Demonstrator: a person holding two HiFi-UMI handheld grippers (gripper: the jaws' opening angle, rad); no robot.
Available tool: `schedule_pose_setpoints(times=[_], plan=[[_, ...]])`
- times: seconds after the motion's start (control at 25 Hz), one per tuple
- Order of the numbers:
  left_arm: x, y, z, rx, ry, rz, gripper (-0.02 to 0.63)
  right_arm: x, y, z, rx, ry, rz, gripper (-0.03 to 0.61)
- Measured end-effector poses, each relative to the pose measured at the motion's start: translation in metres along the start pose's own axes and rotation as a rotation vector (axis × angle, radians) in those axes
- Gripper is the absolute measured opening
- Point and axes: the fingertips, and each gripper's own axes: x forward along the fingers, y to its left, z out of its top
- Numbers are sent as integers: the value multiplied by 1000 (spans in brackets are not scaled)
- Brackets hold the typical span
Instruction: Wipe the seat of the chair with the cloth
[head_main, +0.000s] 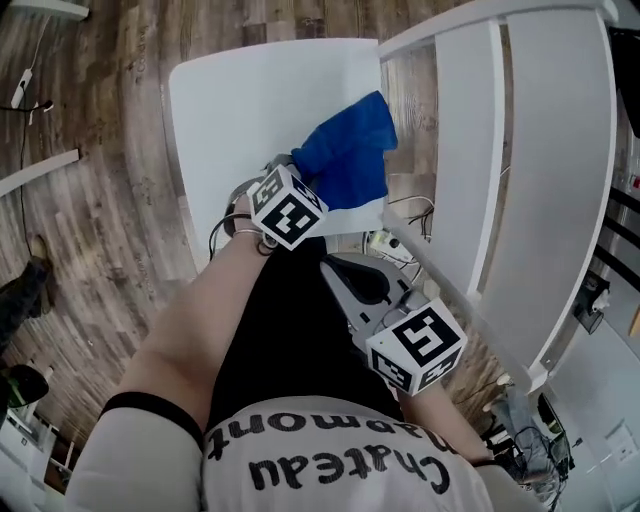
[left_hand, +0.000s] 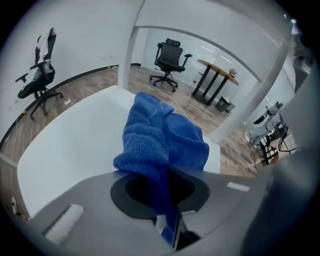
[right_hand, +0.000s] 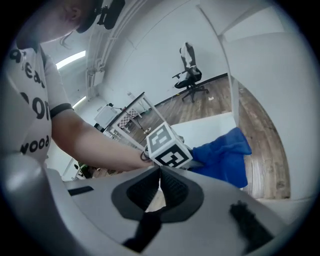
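Note:
The white chair seat (head_main: 250, 100) fills the upper middle of the head view, with the slatted white chair back (head_main: 540, 150) to its right. A crumpled blue cloth (head_main: 348, 155) lies on the seat's right side. My left gripper (head_main: 300, 172) is shut on the cloth's near end; its marker cube (head_main: 288, 208) sits just behind. In the left gripper view the cloth (left_hand: 160, 135) bulges out from the closed jaws (left_hand: 162, 187) over the seat (left_hand: 75, 145). My right gripper (head_main: 342, 272) hangs shut and empty below the seat's near edge, over my lap, aimed at the cloth (right_hand: 225, 157).
Wood floor (head_main: 90, 200) surrounds the chair. Cables (head_main: 415, 215) lie under the chair back. Someone's shoe (head_main: 30, 280) stands at the far left. Two office chairs (left_hand: 167, 57) (left_hand: 40, 75) and a desk (left_hand: 215, 75) are far across the room.

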Motion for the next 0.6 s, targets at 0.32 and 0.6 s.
schedule_pose_setpoints(times=[0.32,0.6], plan=[[49,-72,69,179,-19,-129,52,-15,-5,-17,41,7,-31,15],[-10,-48,6,31,-101,-116,51,-1,7,-6,-6,40,46,15]])
